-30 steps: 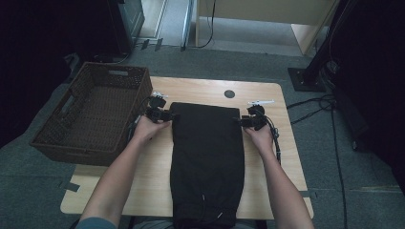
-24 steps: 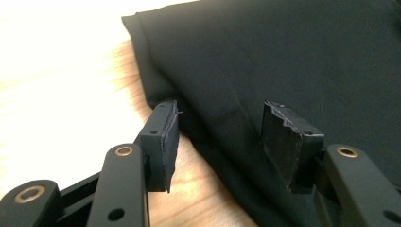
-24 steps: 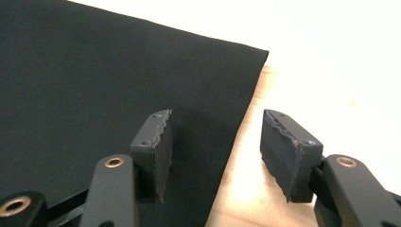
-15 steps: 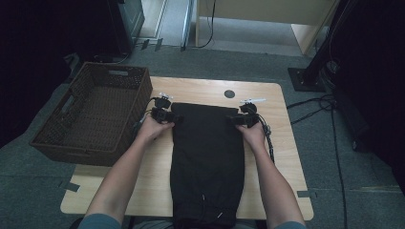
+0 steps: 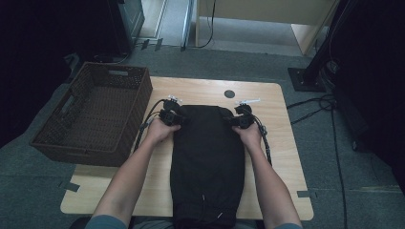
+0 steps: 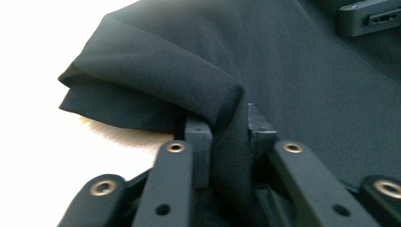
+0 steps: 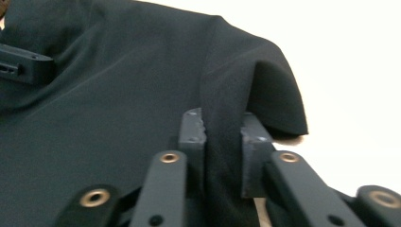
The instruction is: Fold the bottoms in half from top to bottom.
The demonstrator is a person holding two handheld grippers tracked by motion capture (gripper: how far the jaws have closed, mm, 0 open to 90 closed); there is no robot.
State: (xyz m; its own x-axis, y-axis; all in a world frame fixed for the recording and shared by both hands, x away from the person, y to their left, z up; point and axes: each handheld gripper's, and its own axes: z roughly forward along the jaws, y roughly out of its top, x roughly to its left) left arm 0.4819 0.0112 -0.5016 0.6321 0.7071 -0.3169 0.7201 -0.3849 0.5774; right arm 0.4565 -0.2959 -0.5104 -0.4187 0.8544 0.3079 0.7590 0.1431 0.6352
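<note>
Black woven-fabric garment (image 5: 207, 162), long and folded into a narrow strip, lies down the middle of the pale wooden worktop (image 5: 282, 143), its near end with drawstrings hanging towards our side of the edge. We hold a pair of black two-jaw tongs in each hand at the far end of the garment. Our left tongs (image 5: 172, 117) sit at the far left corner, our right tongs (image 5: 237, 120) at the far right corner, well apart with the cloth stretched flat between them.

From the left gripper view, the left tongs (image 6: 228, 130) have just been closing and are now clamped on a raised fold of the black cloth (image 6: 198, 80), the fabric pinched between the two pads. From the right gripper view, the right tongs (image 7: 222, 127) have likewise just been closing and grip a fold of the same cloth (image 7: 118, 109), which bunches up over the jaws.

Beside the worktop's left edge stands a dark brown rectangular wicker basket (image 5: 71, 143), just beside our left forearm.
</note>
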